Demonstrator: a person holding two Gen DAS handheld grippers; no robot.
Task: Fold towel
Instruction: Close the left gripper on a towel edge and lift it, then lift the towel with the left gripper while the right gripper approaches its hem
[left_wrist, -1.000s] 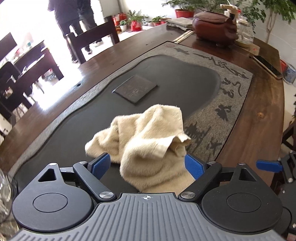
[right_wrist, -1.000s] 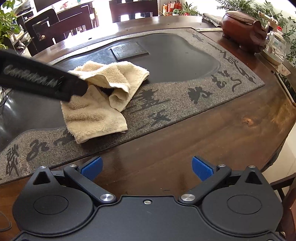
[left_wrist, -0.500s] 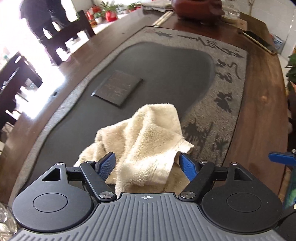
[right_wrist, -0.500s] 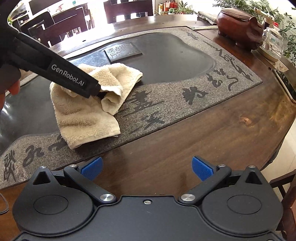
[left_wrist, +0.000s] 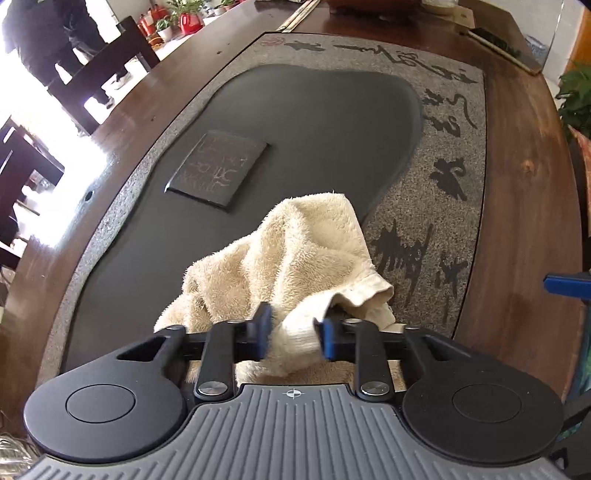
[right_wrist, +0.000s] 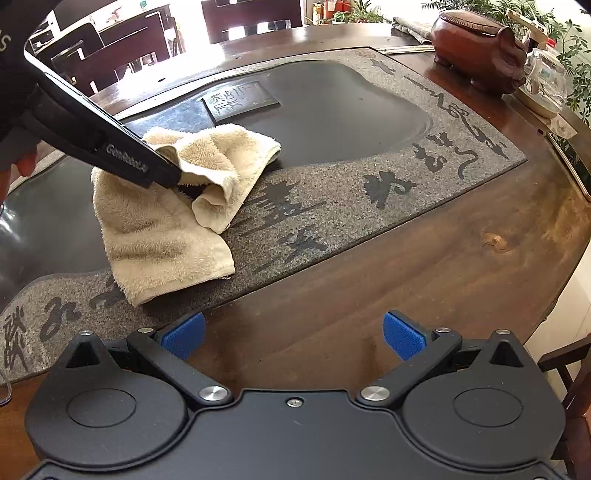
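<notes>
At the bottom centre of my left wrist view, my left gripper (left_wrist: 293, 334) has its jaws closing on a raised fold of the towel (left_wrist: 295, 254), and the cloth already bulges between the blue pads. I judge I took that fold because it stands proud of the crumpled heap, so lifting it should open the cloth out before any folding starts.

The right gripper (right_wrist: 293, 338) sits at the bottom of its own view with the jaws spread and nothing between them, over bare wood of the tabletop (right_wrist: 424, 266). I read it as waiting for a free corner.

The towel lies bunched in the left middle of the right view, partly on the speckled border of the stone tea tray (right_wrist: 369, 155) and partly in its dark sunken basin. That basin holds only the towel's far part and a small inscribed slab (right_wrist: 240, 99).

Farther off, at the upper right, stands a brown pig-shaped vessel (right_wrist: 476, 48) with its lid on, contents hidden, and beside it a glass pot (right_wrist: 546, 81) whose contents I cannot make out.
</notes>
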